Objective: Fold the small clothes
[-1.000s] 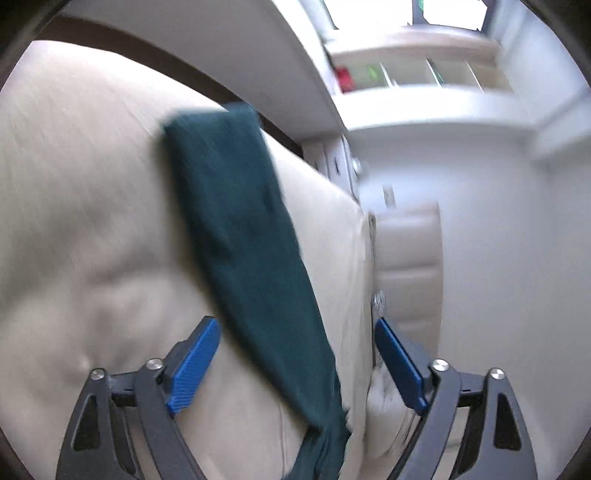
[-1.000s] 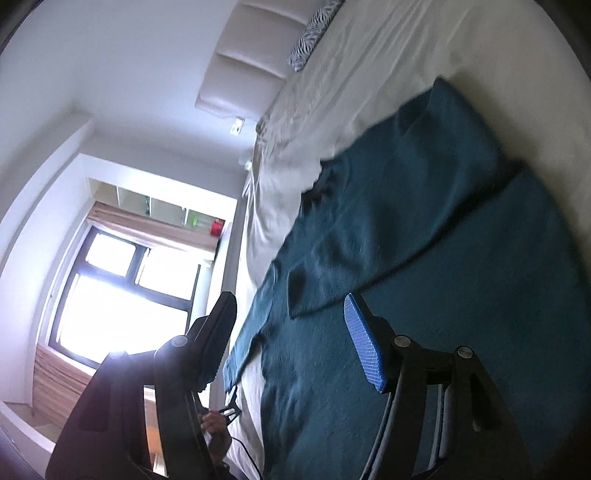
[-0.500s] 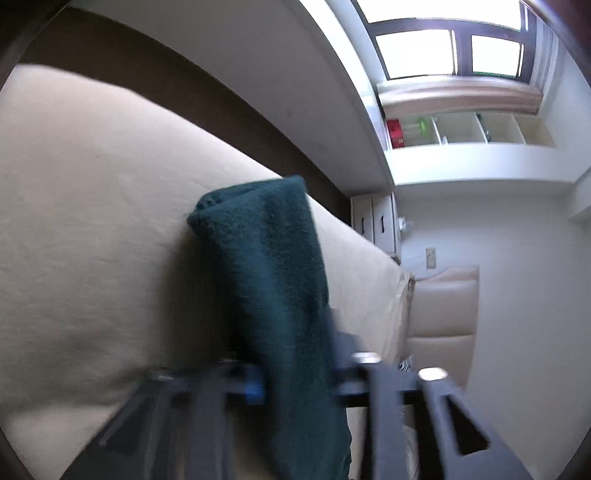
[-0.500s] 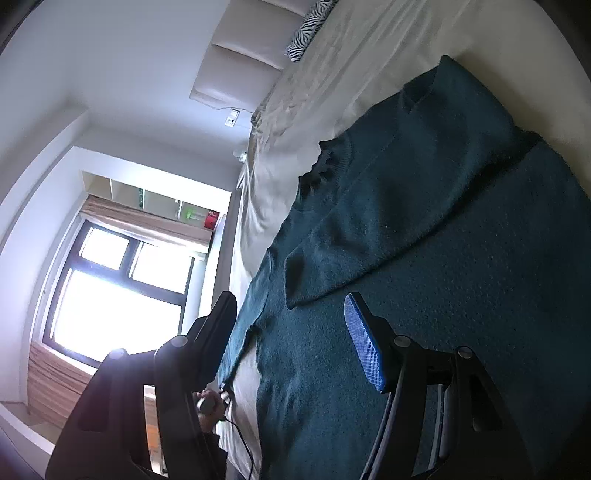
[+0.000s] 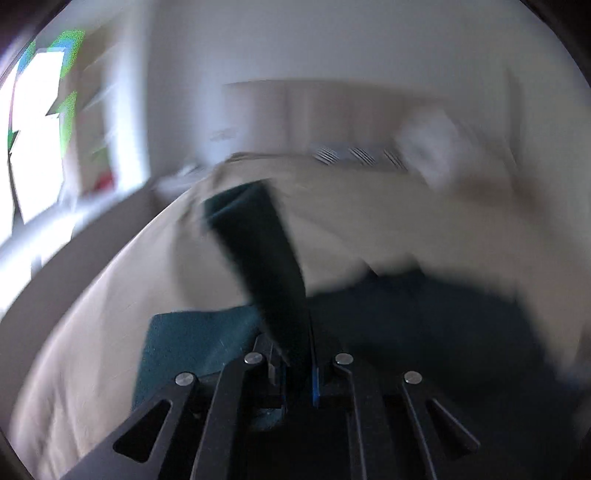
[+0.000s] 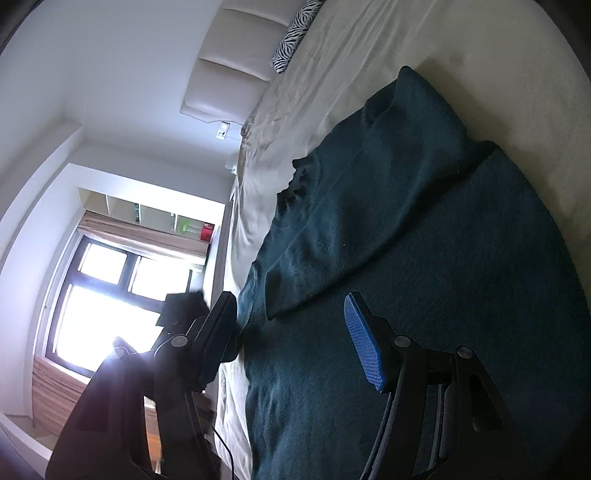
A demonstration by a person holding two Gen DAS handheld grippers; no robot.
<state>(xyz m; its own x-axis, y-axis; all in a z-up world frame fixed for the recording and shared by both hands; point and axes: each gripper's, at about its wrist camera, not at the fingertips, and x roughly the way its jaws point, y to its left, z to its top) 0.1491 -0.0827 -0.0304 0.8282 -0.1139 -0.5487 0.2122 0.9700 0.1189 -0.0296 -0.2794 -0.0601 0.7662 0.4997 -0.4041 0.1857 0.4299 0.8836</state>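
Observation:
A dark teal sweater (image 6: 424, 277) lies flat on the beige bed, one sleeve (image 6: 351, 221) folded across its body. In the blurred left wrist view, my left gripper (image 5: 297, 354) pinches the other sleeve (image 5: 258, 243), which stands up from between the pads above the sweater's body (image 5: 424, 317). Its jaws are opening slightly, with the sleeve still between them. My right gripper (image 6: 290, 314) hovers open just over the sweater near its left edge. Nothing is between its fingers.
The beige sheet (image 6: 498, 74) surrounds the sweater. A padded headboard (image 6: 229, 74) and a zebra-striped pillow (image 6: 299, 33) are at the far end, with a white pillow (image 5: 432, 144) there too. A bright window (image 6: 110, 295) and shelves (image 6: 147, 218) stand beyond the bed's edge.
My left gripper closed on the teal sleeve, then swung with it so its view now faces the headboard. The right gripper stayed open and crept slightly nearer the sweater.

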